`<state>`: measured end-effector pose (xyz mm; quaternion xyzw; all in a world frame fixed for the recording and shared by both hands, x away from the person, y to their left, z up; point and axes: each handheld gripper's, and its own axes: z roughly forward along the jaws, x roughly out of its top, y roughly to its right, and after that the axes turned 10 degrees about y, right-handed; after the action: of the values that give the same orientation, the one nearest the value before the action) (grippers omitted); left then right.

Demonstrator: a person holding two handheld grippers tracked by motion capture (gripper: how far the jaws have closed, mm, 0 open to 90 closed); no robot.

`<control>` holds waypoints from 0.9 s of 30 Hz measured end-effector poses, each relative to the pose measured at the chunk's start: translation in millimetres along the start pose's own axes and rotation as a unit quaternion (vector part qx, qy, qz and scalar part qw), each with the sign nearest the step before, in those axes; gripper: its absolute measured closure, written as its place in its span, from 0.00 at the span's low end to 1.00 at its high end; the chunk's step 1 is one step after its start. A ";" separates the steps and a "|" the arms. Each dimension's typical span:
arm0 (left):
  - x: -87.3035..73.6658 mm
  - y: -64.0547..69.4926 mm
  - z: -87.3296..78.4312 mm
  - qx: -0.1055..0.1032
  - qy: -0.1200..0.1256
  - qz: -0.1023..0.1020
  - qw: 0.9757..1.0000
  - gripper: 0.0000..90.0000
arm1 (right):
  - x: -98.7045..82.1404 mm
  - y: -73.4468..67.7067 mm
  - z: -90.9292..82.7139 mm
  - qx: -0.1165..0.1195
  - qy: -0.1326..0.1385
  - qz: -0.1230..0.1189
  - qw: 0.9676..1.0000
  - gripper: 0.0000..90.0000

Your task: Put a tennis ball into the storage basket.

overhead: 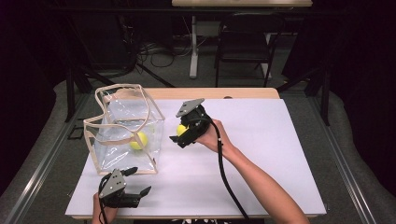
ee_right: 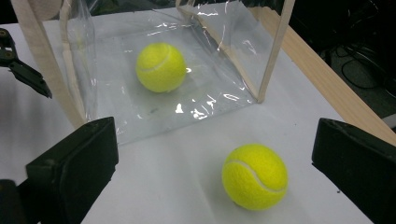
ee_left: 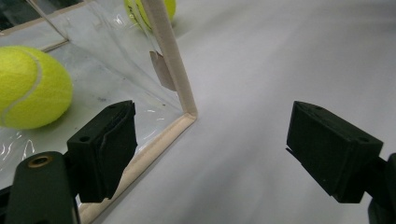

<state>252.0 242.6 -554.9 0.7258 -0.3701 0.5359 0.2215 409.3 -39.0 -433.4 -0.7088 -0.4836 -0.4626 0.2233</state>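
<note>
Two tennis balls and a clear bag [overhead: 154, 122] with tan trim, standing open-topped on a white table [overhead: 261, 140]. One ball [overhead: 138, 140] already inside, resting on the bag's floor (also plain in the right gripper view [ee_right: 161, 66] through the clear wall). Second ball [ee_right: 254, 176] out on the table, just beside the bag, near its right-hand wall.

Right gripper [overhead: 180, 135] hovering over that loose ball, jaws spread wide, one to each side, neither touching. Ball sitting closer to the jaw on the right of the gripper's own view, so not quite centred between them. Left gripper [overhead: 135, 182] low at the table's near edge, by the bag's front corner, jaws likewise spread and pinching nothing; the trim of that corner [ee_left: 180, 98] standing just ahead of it, nearer one jaw than the other.

Step in hand, by the look of it: the reach for the loose ball, before any grasp. Bagging half done, judging by one ball in and one out.

Next move, probably: drop lower, shift a little so the ball sits midway, then close gently (a round, fuzzy thing, apt to roll off at a lopsided touch). After that, up over the rim and down into the bag. Soft walls likely to sag; a steadying pinch on the front trim from the left gripper might help.
</note>
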 end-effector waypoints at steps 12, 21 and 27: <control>0.0 0.2 0.1 -0.001 0.000 0.000 1.000 0.18 | -12.6 1.6 -2.6 -0.013 -0.003 -0.002 1.000 0.00; 0.2 0.5 0.1 -0.002 0.000 0.001 1.000 0.18 | -23.3 5.8 -2.0 -0.027 -0.014 0.001 1.000 0.00; 0.2 0.5 0.4 -0.002 -0.001 0.002 1.000 0.18 | -30.4 7.5 -0.7 -0.030 -0.021 0.003 0.999 0.00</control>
<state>252.0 242.0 -554.9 0.7252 -0.3727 0.5350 0.2212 412.5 -57.3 -458.6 -0.7263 -0.4717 -0.4613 0.1927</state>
